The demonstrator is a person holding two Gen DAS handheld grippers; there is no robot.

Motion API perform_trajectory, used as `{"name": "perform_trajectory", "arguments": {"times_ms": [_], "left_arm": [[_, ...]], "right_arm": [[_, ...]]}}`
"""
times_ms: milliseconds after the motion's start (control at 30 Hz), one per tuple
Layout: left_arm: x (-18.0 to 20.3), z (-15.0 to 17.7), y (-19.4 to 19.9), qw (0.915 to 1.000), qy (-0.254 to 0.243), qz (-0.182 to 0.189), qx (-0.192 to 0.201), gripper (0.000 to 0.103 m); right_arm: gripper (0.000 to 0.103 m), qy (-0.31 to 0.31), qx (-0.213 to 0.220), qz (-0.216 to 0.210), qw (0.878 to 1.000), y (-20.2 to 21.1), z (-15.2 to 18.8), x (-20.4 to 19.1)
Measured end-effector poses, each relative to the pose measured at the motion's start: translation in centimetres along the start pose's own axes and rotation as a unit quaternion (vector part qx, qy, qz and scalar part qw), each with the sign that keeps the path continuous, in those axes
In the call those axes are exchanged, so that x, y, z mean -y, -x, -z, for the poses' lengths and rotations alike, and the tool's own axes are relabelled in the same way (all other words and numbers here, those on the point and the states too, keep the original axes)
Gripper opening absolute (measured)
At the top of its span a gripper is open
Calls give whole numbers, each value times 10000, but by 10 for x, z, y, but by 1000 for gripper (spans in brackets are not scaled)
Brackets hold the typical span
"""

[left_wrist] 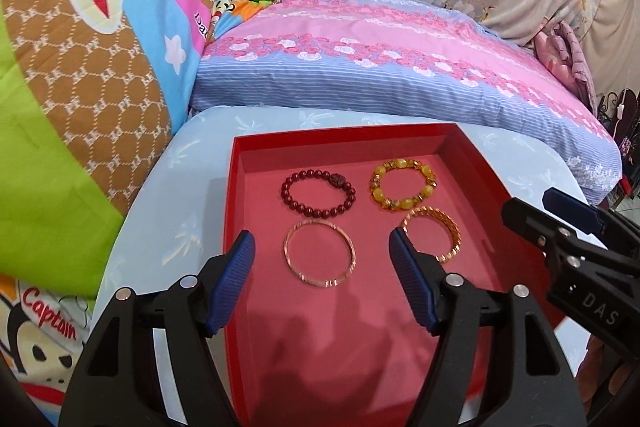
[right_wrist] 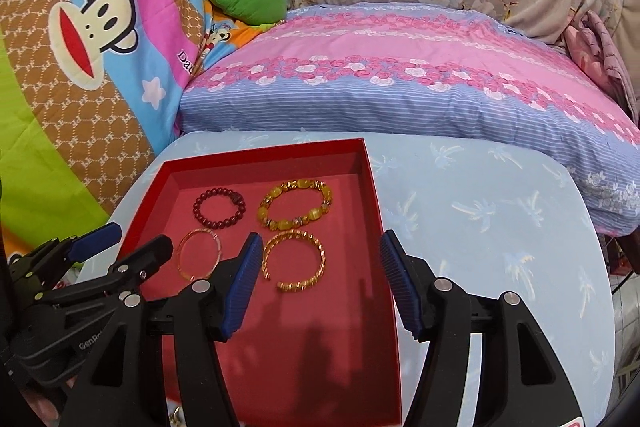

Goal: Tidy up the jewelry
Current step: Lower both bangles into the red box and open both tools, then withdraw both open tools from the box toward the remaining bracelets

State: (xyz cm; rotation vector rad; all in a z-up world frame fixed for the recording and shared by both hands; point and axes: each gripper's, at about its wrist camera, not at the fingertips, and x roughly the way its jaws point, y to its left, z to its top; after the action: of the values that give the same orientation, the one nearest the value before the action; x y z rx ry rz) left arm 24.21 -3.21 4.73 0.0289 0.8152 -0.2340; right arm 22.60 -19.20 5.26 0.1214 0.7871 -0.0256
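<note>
A red tray [left_wrist: 236, 187] fills the lower centre of the left wrist view and holds four bracelets. The left gripper [left_wrist: 322, 255] points down at a slant over its near part, jaws wide apart and empty, framing the thin gold bangle [left_wrist: 319, 254]. The right gripper [right_wrist: 318, 255], equally tilted, stands open and empty over the twisted gold bangle [right_wrist: 295, 261].

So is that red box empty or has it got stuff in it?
Not empty: the red box holds four bracelets lying flat, two beaded and two gold.
</note>
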Motion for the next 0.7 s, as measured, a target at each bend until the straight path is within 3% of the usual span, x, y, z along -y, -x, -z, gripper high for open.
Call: {"name": "perform_trajectory", "arguments": {"times_ms": [433,700], "left_arm": [[10,58,84,9991,-95,176,368,66],[11,108,109,9995,-148,202,183,66]], "right_arm": [[59,111,38,-110,9999,82,74,-6],[59,105,-134,-66,9998,107,118,-6]]}}
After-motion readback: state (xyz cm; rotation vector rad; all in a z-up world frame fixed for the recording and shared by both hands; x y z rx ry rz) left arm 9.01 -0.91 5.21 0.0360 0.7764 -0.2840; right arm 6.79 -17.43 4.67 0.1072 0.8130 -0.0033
